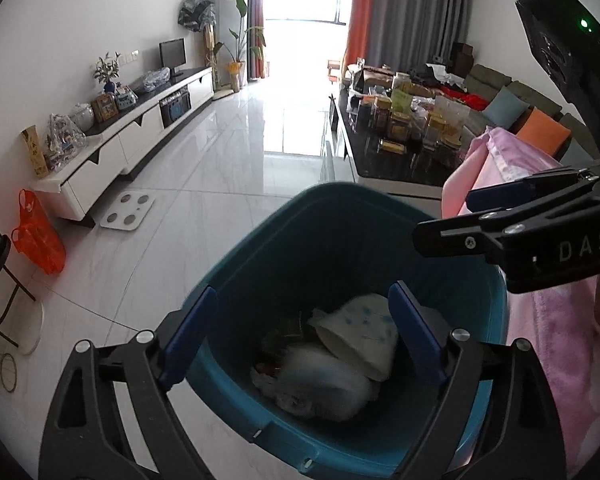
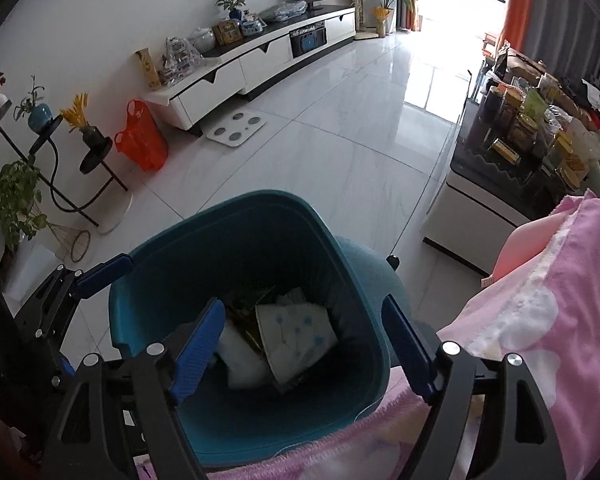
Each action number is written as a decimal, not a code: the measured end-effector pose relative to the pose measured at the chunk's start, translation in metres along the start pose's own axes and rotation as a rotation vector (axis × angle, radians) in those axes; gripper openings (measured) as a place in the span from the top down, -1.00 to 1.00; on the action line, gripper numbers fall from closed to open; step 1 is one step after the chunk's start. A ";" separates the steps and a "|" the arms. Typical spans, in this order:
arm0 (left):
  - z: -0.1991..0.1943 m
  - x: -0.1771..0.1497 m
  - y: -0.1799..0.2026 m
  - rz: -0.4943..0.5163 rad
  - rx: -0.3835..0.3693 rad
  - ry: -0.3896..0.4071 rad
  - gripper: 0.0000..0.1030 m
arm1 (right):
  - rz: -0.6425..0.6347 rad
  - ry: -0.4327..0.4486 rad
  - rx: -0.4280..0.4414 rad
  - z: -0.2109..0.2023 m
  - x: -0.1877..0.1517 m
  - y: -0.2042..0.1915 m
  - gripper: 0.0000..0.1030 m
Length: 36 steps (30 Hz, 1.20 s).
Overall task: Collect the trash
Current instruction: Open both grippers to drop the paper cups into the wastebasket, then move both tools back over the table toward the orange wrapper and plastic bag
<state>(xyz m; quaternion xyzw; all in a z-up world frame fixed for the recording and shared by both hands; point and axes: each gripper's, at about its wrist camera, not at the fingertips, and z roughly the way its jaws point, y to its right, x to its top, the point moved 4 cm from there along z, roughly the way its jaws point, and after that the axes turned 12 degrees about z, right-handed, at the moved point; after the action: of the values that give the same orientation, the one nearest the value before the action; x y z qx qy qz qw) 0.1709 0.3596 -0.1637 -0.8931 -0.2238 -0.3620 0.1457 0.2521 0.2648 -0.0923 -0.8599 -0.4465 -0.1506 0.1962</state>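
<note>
Teal bin (image 1: 340, 240) on the floor (image 1: 228, 168), hard against the pink blanket (image 1: 548, 320) at its right side. Inside, at the bottom: a white cup (image 1: 360, 336) with blue dots lying on its side, crumpled white paper (image 1: 324, 380) beneath it, dark scraps under that. Left gripper (image 1: 300, 340) above the bin mouth, jaws spread wide, nothing between them. Right gripper (image 2: 304, 340) likewise over the bin from the blanket side, jaws apart and empty.

Probably the drop step just finished, or a check of the bin's contents; hard to say which from these views alone. Next move likely: away from the bin to find more trash. Candidates few: an orange bag (image 2: 142, 142) on the floor by the plant stand (image 2: 60, 176), well apart from the bin; clutter on the dark tabletop (image 2: 500, 160) beyond. Calls for lifting clear of the rim first, then a wide-open approach to whatever gets picked.
</note>
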 end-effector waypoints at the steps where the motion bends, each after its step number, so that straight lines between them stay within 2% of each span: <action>1: -0.002 0.001 -0.002 -0.003 0.000 0.006 -0.71 | 0.000 0.005 0.000 -0.001 0.001 0.000 -0.52; 9: -0.030 0.001 -0.023 -0.035 0.048 0.048 -0.78 | -0.006 0.042 -0.004 -0.013 0.002 -0.003 -0.52; 20: -0.092 -0.001 -0.052 -0.071 0.098 0.118 -0.85 | -0.022 0.113 -0.005 -0.045 -0.006 -0.013 -0.57; 36: -0.223 -0.002 -0.055 -0.093 0.129 0.277 -0.89 | -0.049 0.345 -0.066 -0.143 -0.048 -0.017 -0.83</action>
<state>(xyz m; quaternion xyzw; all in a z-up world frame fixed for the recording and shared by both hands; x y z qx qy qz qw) 0.0126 0.3118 -0.0049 -0.8121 -0.2655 -0.4730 0.2153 0.1994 0.1716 0.0158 -0.8161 -0.4218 -0.3153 0.2380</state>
